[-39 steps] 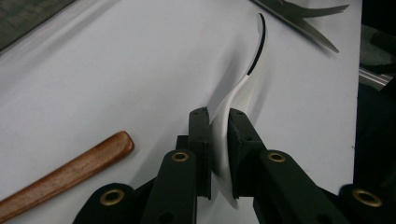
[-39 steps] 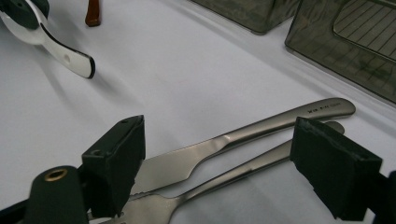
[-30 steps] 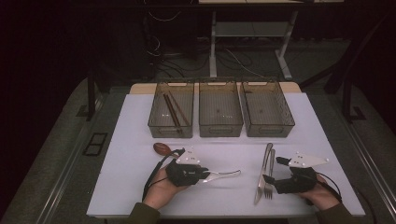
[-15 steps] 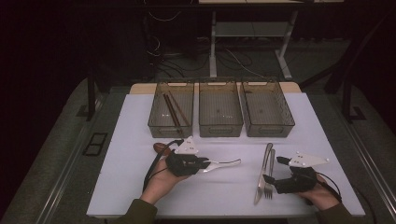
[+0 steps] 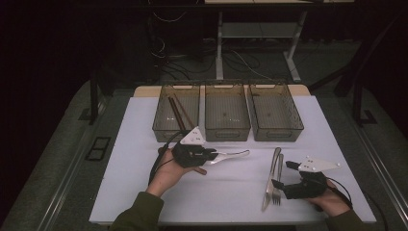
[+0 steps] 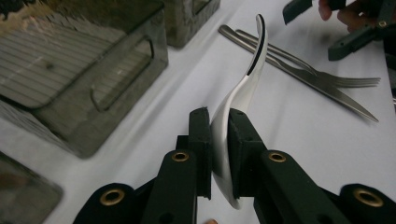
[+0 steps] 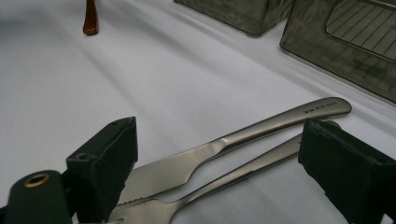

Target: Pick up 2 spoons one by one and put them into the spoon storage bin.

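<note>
My left gripper (image 5: 211, 156) is shut on the bowl of a metal spoon (image 5: 234, 154), held just above the white table in front of the left bin. In the left gripper view the spoon (image 6: 243, 88) stands on edge between the jaws of that gripper (image 6: 218, 140), handle pointing away. My right gripper (image 5: 281, 185) rests open at the front right. A knife (image 7: 233, 140) and a fork (image 7: 243, 172) lie side by side between the wide-apart jaws of the right gripper (image 7: 219, 158), touched by neither.
Three smoky plastic bins stand in a row at the back: the left bin (image 5: 166, 130) holds brown chopsticks (image 5: 175, 113), with the middle bin (image 5: 227, 132) and right bin (image 5: 276, 132) beside it. A brown wooden utensil (image 5: 199, 169) lies under my left hand.
My left gripper has risen and moved away from me toward the bins, carrying the spoon off the table. The right gripper, knife and fork have stayed put.
</note>
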Action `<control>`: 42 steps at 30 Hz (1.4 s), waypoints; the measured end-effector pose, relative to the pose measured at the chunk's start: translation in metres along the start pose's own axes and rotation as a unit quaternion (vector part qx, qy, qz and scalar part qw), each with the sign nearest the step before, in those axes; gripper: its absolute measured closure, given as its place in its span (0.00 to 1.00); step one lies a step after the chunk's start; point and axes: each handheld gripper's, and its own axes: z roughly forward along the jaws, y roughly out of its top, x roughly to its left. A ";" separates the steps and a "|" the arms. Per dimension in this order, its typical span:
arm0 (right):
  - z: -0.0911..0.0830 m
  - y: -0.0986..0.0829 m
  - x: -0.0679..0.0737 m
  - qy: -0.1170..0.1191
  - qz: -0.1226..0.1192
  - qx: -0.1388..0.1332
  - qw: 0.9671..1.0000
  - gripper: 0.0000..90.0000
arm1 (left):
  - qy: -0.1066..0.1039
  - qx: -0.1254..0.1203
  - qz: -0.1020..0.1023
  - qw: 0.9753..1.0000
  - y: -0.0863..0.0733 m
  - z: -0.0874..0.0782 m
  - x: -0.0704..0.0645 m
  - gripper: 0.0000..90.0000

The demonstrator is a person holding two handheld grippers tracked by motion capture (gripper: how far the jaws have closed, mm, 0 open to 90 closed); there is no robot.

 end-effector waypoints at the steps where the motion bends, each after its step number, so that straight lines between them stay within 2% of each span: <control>1: 0.000 0.000 0.000 0.001 0.000 0.000 1.000 0.13 | 0.002 -0.002 0.002 1.000 0.002 0.000 0.001 0.89; 6: 0.000 0.000 0.000 0.001 -0.002 0.001 1.000 0.13 | 0.005 -0.002 0.016 1.000 0.016 0.002 0.010 0.89; 7: 0.000 0.000 0.001 0.003 0.008 0.005 1.000 0.13 | 0.005 -0.004 0.018 1.000 0.019 0.002 0.012 0.89; 9: 0.001 0.000 -0.001 -0.002 -0.005 -0.004 1.000 0.13 | 0.007 -0.005 0.021 1.000 0.024 0.002 0.015 0.89; 10: 0.000 0.000 0.000 0.000 0.004 0.001 1.000 0.13 | 0.009 -0.006 0.022 1.000 0.027 0.002 0.017 0.89; 16: 0.000 0.000 0.000 -0.001 0.002 -0.001 1.000 0.13 | 0.018 -0.009 0.033 0.999 0.041 0.004 0.028 0.89; 25: 0.000 0.000 -0.001 -0.002 0.002 -0.002 1.000 0.13 | 0.043 -0.005 0.037 0.998 0.059 0.009 0.048 0.89; 27: 0.000 0.000 -0.001 -0.002 0.002 -0.002 1.000 0.13 | 0.052 -0.006 0.031 0.998 0.062 0.012 0.052 0.89; 29: 0.000 0.000 -0.001 -0.003 0.002 -0.003 1.000 0.13 | 0.060 0.004 0.037 0.998 0.065 0.013 0.058 0.89; 32: -0.001 0.000 -0.001 -0.003 0.003 -0.003 1.000 0.13 | 0.068 0.004 0.027 0.997 0.066 0.019 0.066 0.89; 36: -0.001 0.000 -0.001 -0.003 0.002 -0.003 1.000 0.13 | 0.076 0.020 0.024 0.997 0.067 0.026 0.076 0.89; 42: -0.001 0.000 -0.001 -0.003 0.005 -0.003 1.000 0.13 | 0.081 0.053 0.022 0.995 0.067 0.039 0.086 0.89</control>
